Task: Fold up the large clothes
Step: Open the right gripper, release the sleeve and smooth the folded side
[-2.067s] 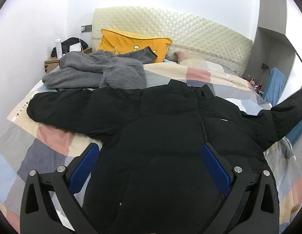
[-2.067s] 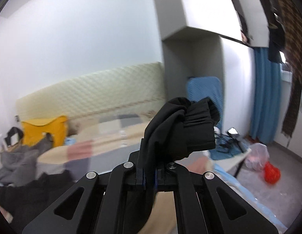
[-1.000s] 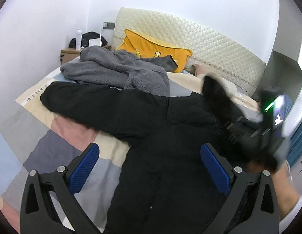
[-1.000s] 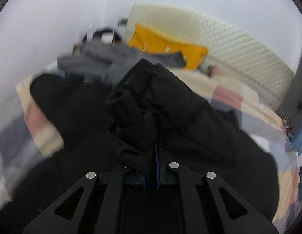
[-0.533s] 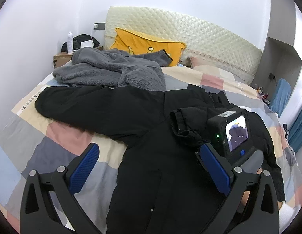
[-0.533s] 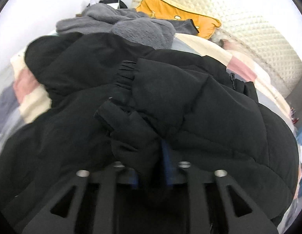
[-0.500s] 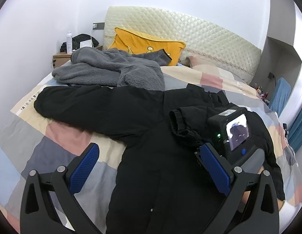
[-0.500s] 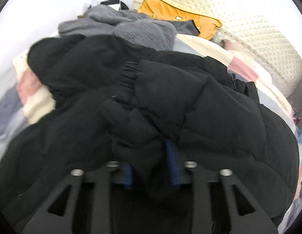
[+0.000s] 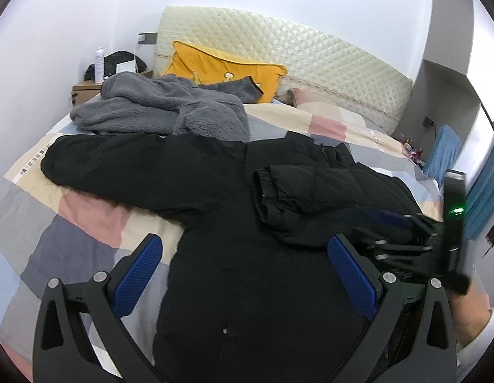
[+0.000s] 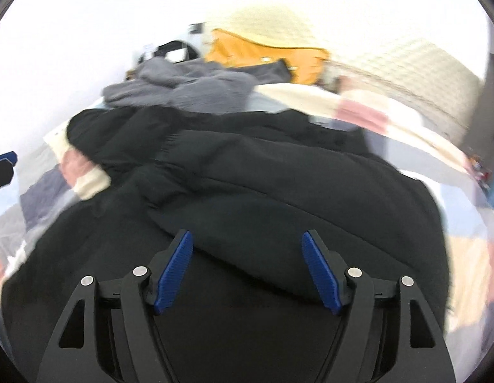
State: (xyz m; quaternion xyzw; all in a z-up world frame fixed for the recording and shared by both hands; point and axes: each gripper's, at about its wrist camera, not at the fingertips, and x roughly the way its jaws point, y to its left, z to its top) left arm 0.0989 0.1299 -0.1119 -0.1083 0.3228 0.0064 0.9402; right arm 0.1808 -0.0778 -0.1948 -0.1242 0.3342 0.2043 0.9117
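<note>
A black puffer jacket (image 9: pixel 240 255) lies face up on the bed. Its one sleeve (image 9: pixel 96 162) stretches out to the left; the other sleeve (image 9: pixel 298 198) is folded across the chest, cuff toward the middle. My left gripper (image 9: pixel 245 271) hovers open over the jacket's lower body, nothing between its pads. In the blurred right wrist view, my right gripper (image 10: pixel 247 255) is off the folded sleeve (image 10: pixel 247 175), its jaws opening with nothing between the pads. The right gripper (image 9: pixel 403 239) also shows blurred at the jacket's right side in the left wrist view, held by a hand (image 9: pixel 470 303).
A grey fleece garment (image 9: pixel 163 111) is heaped behind the jacket, by a yellow pillow (image 9: pixel 227 67) and the quilted headboard (image 9: pixel 310 51). A nightstand (image 9: pixel 87 91) with a bottle stands far left. The patchwork bedsheet (image 9: pixel 87 223) shows at the left. A blue chair (image 9: pixel 444 150) is at the right.
My right gripper carried the sleeve over the jacket's chest, let it go and drew back to the right with jaws apart. The left gripper stayed open and nearly still.
</note>
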